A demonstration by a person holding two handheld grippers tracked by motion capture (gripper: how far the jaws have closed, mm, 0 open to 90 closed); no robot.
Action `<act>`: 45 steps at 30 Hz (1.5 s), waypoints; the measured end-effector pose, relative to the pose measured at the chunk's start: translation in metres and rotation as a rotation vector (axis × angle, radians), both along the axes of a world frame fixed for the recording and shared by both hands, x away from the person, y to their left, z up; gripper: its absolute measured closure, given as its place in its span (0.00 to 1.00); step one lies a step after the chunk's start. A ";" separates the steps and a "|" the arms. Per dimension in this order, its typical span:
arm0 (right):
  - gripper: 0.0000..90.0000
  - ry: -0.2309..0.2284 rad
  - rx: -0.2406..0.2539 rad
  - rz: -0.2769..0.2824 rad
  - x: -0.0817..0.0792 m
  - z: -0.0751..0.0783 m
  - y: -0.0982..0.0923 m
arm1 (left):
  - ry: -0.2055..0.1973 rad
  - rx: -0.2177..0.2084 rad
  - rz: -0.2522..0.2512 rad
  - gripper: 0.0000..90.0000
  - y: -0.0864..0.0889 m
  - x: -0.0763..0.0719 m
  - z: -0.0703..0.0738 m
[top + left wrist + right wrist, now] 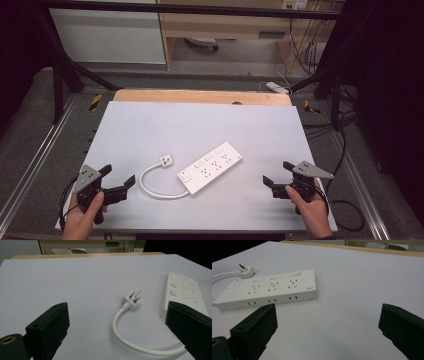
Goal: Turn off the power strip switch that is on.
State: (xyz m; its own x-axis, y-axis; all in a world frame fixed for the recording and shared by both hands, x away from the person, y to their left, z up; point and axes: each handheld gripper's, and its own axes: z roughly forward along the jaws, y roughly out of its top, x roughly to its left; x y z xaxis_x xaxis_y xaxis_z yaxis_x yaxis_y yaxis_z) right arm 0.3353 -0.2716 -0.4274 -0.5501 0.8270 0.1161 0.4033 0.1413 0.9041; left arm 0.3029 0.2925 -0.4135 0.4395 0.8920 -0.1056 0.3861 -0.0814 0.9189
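White power strip [210, 173] lying flat on the bench [150, 125], roughly centre, slightly toward the near edge, set on a diagonal: switch end near-left, far end up-right. Socket face up; three socket groups plus rocker switches visible in the right gripper view [272, 288]. Short white cable [157, 186] leaving the near-left end, looping out left and curling back to the plug [166, 161]. Plug resting on the bench just left of the strip, apart from it, prongs raised off the surface and aimed away in the left gripper view [132, 299].

Left hand-held gripper [118, 180] at near-left corner of the bench, held in a hand [85, 212], jaws spread wide, nothing between them. Pointed right toward the cable loop; near it, not touching. In the left gripper view, cable [130, 340] passing across between the two jaws' sightline, strip [183, 293] behind the right-side jaw.

Right hand-held gripper [278, 174] at near-right of the bench, held in the other hand [311, 210], jaws likewise spread, empty. Aimed left toward the strip's far end; clear gap of bare bench between. Grey three-cornered plate on top of each unit.

Both units well apart, strip between them. Bench top pale grey-white sheet over a wooden board, wood edge showing at the far side [200, 96].
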 end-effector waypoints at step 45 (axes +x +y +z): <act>0.06 -0.074 0.087 -0.011 -0.002 0.046 0.019 | 0.011 0.011 -0.017 0.06 -0.003 0.001 -0.002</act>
